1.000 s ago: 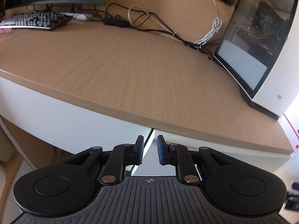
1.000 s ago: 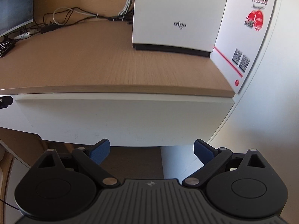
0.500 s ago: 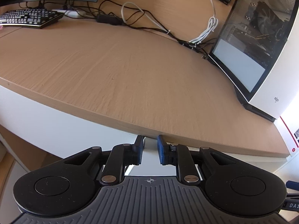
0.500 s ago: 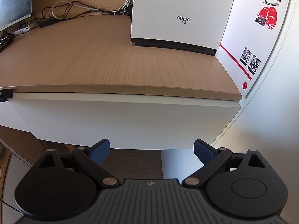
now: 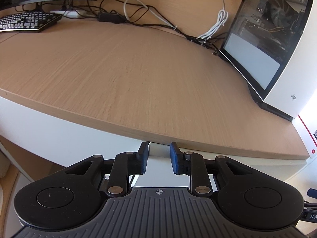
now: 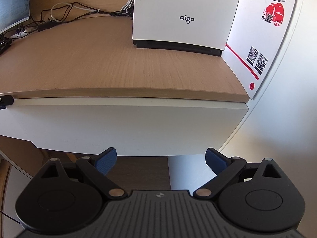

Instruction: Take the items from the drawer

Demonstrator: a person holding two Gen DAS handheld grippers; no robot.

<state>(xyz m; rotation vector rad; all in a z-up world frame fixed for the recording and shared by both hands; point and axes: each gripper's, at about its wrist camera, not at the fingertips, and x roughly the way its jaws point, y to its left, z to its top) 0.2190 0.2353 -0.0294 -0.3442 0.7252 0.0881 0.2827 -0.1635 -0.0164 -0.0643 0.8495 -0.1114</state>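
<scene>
Opening the drawer (image 6: 122,127) comes first: it sits shut directly under the desk (image 5: 138,79) edge, its white front plain with no handle in view, so nothing inside can be seen yet. To do this step well, judge the top lip beneath the desk edge as the likely purchase point, approach it squarely, and pull straight outward so the front does not rack. The left gripper (image 5: 158,157) hovers just below the desk edge, at the seam where two white fronts meet; its jaws are opening, a narrow gap showing between the blue pads (image 5: 175,158), with nothing between them and no contact evident. The right gripper (image 6: 160,159) hangs below the drawer front, jaws spread wide, empty and touching nothing. The PC case (image 6: 186,13) stands on the desk, well behind its edge.
</scene>
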